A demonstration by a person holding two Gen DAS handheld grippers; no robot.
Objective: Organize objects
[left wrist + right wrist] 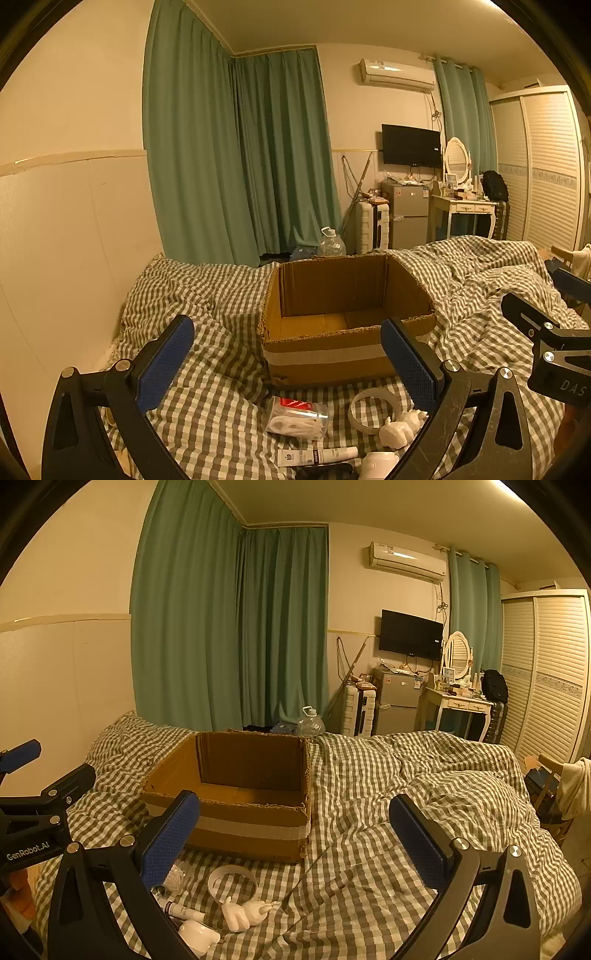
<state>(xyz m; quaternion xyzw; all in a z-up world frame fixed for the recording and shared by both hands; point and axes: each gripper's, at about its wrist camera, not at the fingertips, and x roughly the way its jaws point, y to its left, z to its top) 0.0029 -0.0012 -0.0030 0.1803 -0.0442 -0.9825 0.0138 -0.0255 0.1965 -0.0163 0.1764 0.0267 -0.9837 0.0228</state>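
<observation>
An open, empty cardboard box (332,347) (240,827) sits on the checked bedspread (207,402). In front of it lie a clear plastic cup with white contents (297,417), a roll of clear tape (371,408) (232,884), a white animal figurine (400,428) (245,914), a white tube (317,456) (183,911) and a white rounded object (378,465) (197,936). My left gripper (288,358) is open and empty above these items. My right gripper (295,834) is open and empty, to the right of them.
A wall runs along the left side of the bed. Beyond the bed's far end are green curtains (236,155), a water jug (331,243), a small fridge (408,214), a dressing table (463,210) and a wardrobe (543,166).
</observation>
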